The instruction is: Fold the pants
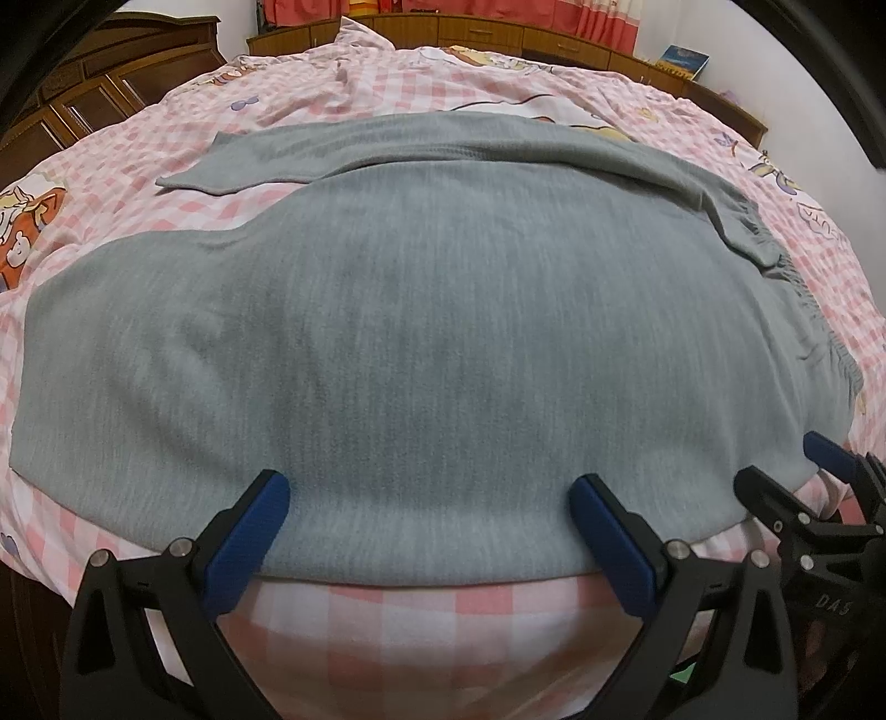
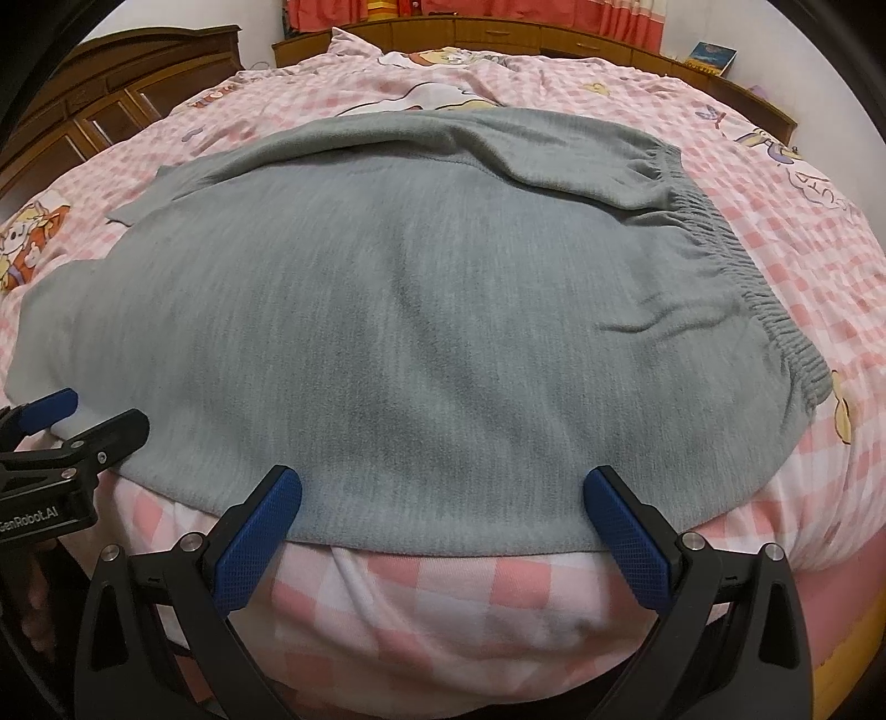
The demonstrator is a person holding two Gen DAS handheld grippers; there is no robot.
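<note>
Grey sweatpants (image 1: 421,332) lie flat on the bed, legs to the left, elastic waistband (image 2: 736,260) to the right, one leg folded over the far side. My left gripper (image 1: 429,493) is open, its blue pads at the pants' near edge. My right gripper (image 2: 443,487) is open too, its pads straddling the near edge closer to the waistband. The right gripper also shows in the left wrist view (image 1: 797,471), and the left gripper in the right wrist view (image 2: 94,415), both open at the near edge.
The pants rest on a pink-and-white checked quilt (image 1: 415,620) with cartoon prints. A wooden headboard (image 2: 138,72) stands at the far left, a low wooden ledge (image 1: 554,39) with a book (image 1: 684,61) along the far side, red curtains behind.
</note>
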